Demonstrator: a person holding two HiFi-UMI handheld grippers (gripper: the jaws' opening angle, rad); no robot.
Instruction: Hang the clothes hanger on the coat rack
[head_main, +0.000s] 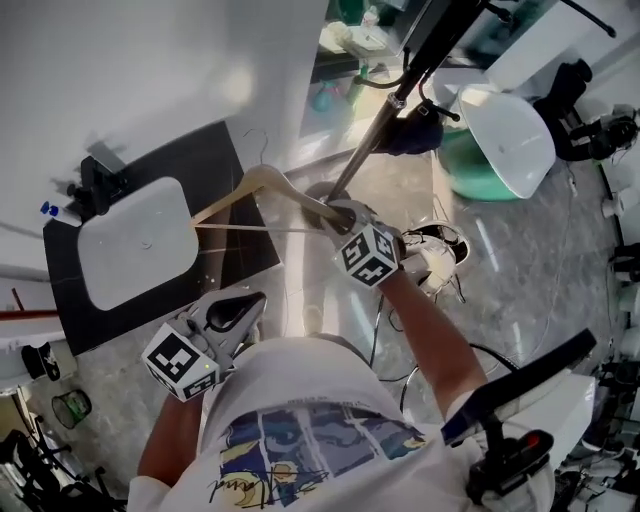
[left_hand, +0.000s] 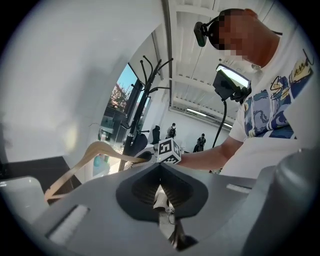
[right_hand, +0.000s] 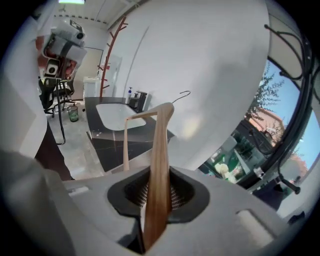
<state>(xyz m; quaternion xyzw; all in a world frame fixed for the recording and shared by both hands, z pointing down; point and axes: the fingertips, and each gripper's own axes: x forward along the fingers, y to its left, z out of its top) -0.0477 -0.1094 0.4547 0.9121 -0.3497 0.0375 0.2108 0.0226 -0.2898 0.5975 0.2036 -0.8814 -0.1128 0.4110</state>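
A wooden clothes hanger (head_main: 240, 195) with a thin wire hook (head_main: 258, 140) hangs in the air over the dark table. My right gripper (head_main: 335, 213) is shut on the end of its right arm. In the right gripper view that arm (right_hand: 160, 150) runs up between the pads, with the hook (right_hand: 182, 95) pointing at the white wall. The black coat rack's pole (head_main: 385, 115) rises just beyond the right gripper, and its curved hooks (left_hand: 150, 65) show in the left gripper view. My left gripper (head_main: 245, 305) is low and close to the body, shut and holding nothing (left_hand: 160, 167).
A dark table (head_main: 230, 160) with a white tray (head_main: 135, 240) stands against the white wall at left. A white chair (head_main: 510, 135) and a green tub (head_main: 470, 175) are behind the rack. Cables (head_main: 440, 250) lie on the floor. A reddish branch-shaped stand (right_hand: 107, 55) is far off.
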